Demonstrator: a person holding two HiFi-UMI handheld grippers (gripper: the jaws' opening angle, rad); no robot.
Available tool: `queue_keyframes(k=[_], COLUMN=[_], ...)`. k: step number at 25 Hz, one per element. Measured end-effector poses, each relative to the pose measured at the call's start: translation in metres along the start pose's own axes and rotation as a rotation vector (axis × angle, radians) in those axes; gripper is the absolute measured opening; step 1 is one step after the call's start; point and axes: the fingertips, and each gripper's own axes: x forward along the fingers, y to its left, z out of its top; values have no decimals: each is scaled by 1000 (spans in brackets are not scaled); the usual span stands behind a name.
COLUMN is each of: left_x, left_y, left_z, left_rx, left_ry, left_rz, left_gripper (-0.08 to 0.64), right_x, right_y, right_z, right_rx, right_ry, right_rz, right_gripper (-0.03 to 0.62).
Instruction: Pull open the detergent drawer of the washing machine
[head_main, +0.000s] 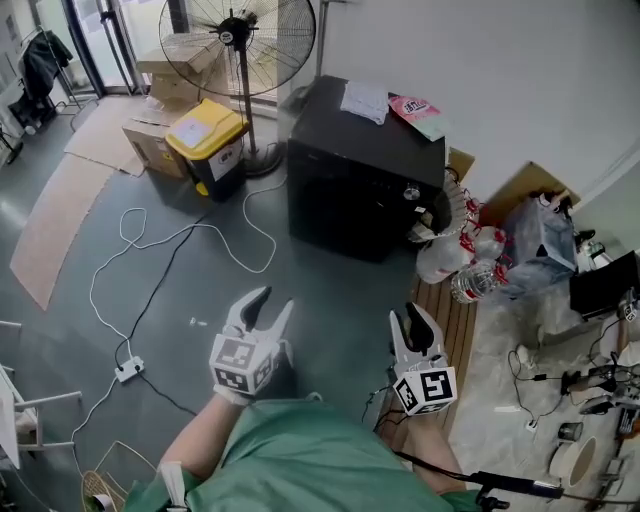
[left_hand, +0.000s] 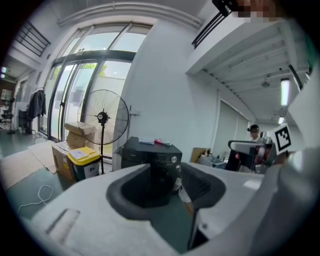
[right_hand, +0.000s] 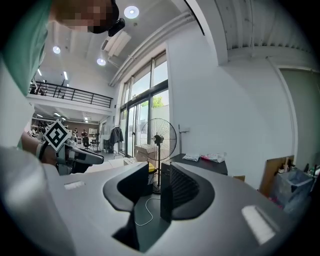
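The black washing machine (head_main: 360, 165) stands against the far wall with a white cloth and a pink packet on its lid. In the left gripper view the washing machine (left_hand: 152, 155) shows its control strip and round knob (left_hand: 174, 159); the detergent drawer's outline is too small to make out. My left gripper (head_main: 270, 308) hovers over the floor well short of the machine, jaws apart and empty. To its right, my right gripper (head_main: 415, 322) is also short of the machine, with a narrow empty gap between its jaws. The right gripper view shows only the machine's top (right_hand: 207, 165).
A standing fan (head_main: 238, 40), a yellow-lidded bin (head_main: 207, 140) and cardboard boxes (head_main: 150, 135) stand left of the machine. A white cable runs to a power strip (head_main: 128, 370) on the floor. Bags and plastic bottles (head_main: 470, 262) pile up on the right beside a wooden board (head_main: 450, 320).
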Motion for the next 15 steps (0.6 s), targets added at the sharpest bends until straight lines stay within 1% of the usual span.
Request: queue_keyframes(k=[3, 7, 12, 15], left_x=[26, 66, 101, 117], left_y=[26, 60, 107, 129], left_z=[13, 31, 44, 43], left_rx=[-16, -12, -41, -88], left_ry=[-18, -8, -5, -3], left_rz=[-49, -120, -151, -168], left_gripper=[193, 199, 199, 199], right_x=[36, 87, 144, 168], right_y=[-6, -20, -26, -31], right_z=[9, 29, 37, 39], right_rx=[-1, -9, -19, -12], right_ry=[7, 5, 17, 31], right_rz=[-14, -46, -76, -101], right_gripper=[115, 115, 115, 115])
